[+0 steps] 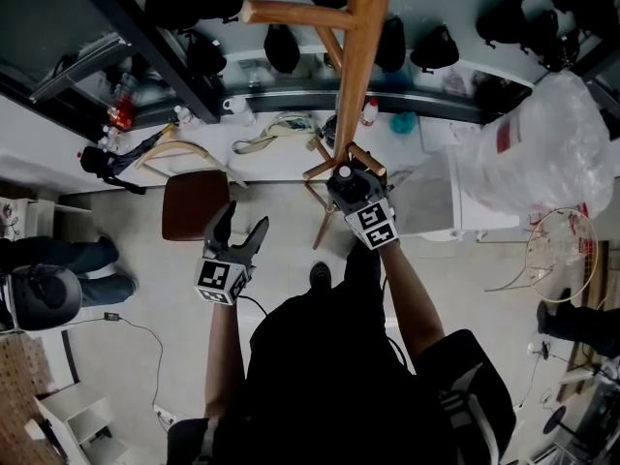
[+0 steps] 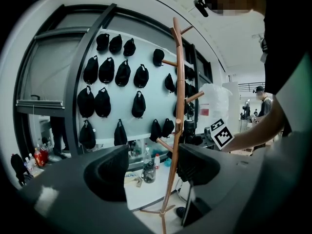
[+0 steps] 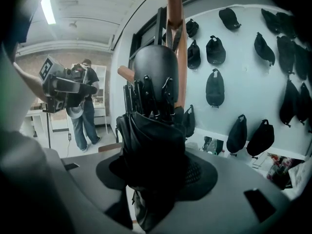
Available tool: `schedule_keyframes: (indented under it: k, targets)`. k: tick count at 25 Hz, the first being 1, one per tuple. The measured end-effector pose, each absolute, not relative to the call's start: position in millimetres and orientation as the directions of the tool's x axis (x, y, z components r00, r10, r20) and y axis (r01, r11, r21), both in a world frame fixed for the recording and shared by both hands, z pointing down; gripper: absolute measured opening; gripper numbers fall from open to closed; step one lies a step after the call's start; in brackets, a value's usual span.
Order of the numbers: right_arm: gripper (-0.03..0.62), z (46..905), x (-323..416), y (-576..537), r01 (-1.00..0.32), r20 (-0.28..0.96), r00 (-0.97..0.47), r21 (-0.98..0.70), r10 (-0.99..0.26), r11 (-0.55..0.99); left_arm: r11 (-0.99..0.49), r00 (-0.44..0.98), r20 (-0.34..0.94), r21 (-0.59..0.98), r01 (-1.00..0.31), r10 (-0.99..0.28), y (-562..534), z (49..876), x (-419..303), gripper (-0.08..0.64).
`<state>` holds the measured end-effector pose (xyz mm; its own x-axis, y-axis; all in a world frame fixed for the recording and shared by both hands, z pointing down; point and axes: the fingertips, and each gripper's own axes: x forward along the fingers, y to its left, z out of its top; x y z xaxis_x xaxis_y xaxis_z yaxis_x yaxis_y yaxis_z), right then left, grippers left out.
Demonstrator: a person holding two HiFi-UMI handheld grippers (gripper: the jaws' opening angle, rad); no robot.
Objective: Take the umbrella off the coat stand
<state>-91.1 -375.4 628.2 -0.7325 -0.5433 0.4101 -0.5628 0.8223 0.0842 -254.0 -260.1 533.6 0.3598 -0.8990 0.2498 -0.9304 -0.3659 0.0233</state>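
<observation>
A black folded umbrella [image 3: 153, 130] hangs against the wooden coat stand [image 3: 174, 13], its strap over a peg. My right gripper [image 3: 156, 172] is shut on the umbrella's body, a pad pressing on each side. In the head view the right gripper [image 1: 351, 184] sits at the stand's pole [image 1: 360, 56], with the umbrella's top [image 1: 344, 173] just showing. My left gripper [image 1: 239, 232] hovers to the left of the stand, open and with nothing in it. From the left gripper [image 2: 153, 172] I see the coat stand [image 2: 176, 111] between the jaws, farther off.
Several black caps [image 2: 122, 72] hang on the wall behind the stand. A counter [image 1: 271, 148] with bottles runs below them. A brown stool [image 1: 194, 204] stands at the left, a big plastic bag [image 1: 557, 148] at the right. A person [image 3: 87, 106] stands behind.
</observation>
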Motion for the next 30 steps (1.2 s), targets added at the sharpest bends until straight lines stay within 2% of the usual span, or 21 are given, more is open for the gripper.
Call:
schedule_keyframes:
  k: [30]
  targets:
    - [0.232,551.2,-76.2,-359.5,-0.600,0.346,-0.704,0.177,-0.620,0.780,-0.452,0.445,0.186,0.003,-0.892,-0.876,-260.2,513.7,-241.5,0.307]
